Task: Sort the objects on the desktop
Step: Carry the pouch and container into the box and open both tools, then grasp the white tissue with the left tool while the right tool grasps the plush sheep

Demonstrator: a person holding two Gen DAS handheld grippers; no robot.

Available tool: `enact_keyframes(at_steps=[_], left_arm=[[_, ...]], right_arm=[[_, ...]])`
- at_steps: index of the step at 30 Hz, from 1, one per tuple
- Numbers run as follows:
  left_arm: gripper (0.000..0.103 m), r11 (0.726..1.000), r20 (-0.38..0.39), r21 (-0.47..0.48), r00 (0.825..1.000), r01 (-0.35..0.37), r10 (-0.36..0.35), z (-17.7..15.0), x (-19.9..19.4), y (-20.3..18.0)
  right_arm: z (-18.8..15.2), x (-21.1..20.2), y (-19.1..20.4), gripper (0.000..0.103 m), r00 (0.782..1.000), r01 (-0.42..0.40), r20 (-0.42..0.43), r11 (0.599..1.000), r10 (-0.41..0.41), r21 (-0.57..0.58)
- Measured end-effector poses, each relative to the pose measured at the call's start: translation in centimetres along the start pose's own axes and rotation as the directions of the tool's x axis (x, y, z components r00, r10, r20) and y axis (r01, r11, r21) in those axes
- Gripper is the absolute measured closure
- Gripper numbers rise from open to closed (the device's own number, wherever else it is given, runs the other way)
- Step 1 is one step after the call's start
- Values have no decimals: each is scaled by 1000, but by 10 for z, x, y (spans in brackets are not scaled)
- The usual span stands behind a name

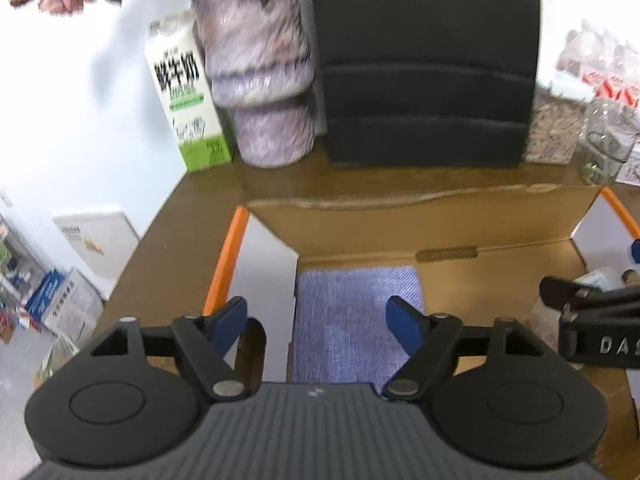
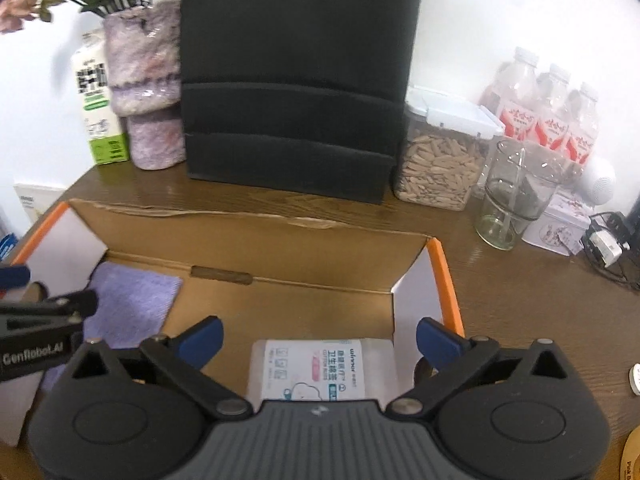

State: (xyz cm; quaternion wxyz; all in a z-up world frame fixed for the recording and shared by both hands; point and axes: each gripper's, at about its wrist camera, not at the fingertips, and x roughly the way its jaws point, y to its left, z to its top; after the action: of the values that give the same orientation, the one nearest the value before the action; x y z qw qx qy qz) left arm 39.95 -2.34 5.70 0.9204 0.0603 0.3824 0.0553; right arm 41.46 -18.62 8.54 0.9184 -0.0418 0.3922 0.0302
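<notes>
**Both grippers spread over the open cardboard box**

Now the left gripper point(image 1: 316, 322) hangs above the left end of a shallow cardboard box point(image 1: 420, 220), its blue-padded fingers point(image 1: 230, 322) standing wide with nothing between them. Beneath the gap lies a purple cloth point(image 1: 352, 320), flat on the box floor, rectangular, with a fine ribbed weave. The box has plain brown corrugated walls, a ragged torn back rim, white end flaps and orange edging.

The right gripper point(image 2: 320, 340) hovers over the right end of the same box point(image 2: 280, 248), its jaws likewise parted and holding nothing. Under it rests a soft plastic packet point(image 2: 320, 368), white and translucent, printed with pale blue and pink panels; it lies flat against the box floor near the white right flap. The purple cloth point(image 2: 132, 304) shows at the far left of this view, well apart from the packet.

Behind the box, along the back edge of the dark wood-grain table point(image 2: 520, 300), stand a tall black ribbed unit point(image 2: 296, 80), a mottled purple-and-white vase point(image 2: 148, 92) holding dried flowers, and a green-and-white milk carton point(image 2: 98, 108) at the back left corner. To the right are a clear lidded container of pale seeds point(image 2: 440, 160), an empty drinking glass point(image 2: 508, 196), shrink-wrapped water bottles point(image 2: 548, 108) and a small printed tin point(image 2: 560, 224).
</notes>
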Motion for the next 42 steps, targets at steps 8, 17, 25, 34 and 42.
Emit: enact_keyframes(at_steps=[8, 17, 25, 34, 42], left_arm=[[0, 999, 120, -21, 992, 41, -38, -1, -44, 9], [0, 993, 233, -35, 968, 109, -98, -28, -102, 28], [0, 979, 292, 1, 937, 202, -194, -77, -147, 45], [0, 966, 308, 10, 918, 260, -250, -147, -178, 61], [0, 979, 330, -65, 930, 193, -162, -201, -195, 72]], right_arm=[[-8, -41, -4, 0, 998, -34, 60, 999, 36, -24], [-31, -115, -14, 0, 979, -94, 174, 993, 105, -70], [-85, -174, -18, 0, 958, -107, 255, 987, 134, -116], [-159, -203, -10, 0, 950, -137, 262, 981, 170, -137], [-217, -210, -3, 0, 953, -181, 235, 982, 190, -61]])
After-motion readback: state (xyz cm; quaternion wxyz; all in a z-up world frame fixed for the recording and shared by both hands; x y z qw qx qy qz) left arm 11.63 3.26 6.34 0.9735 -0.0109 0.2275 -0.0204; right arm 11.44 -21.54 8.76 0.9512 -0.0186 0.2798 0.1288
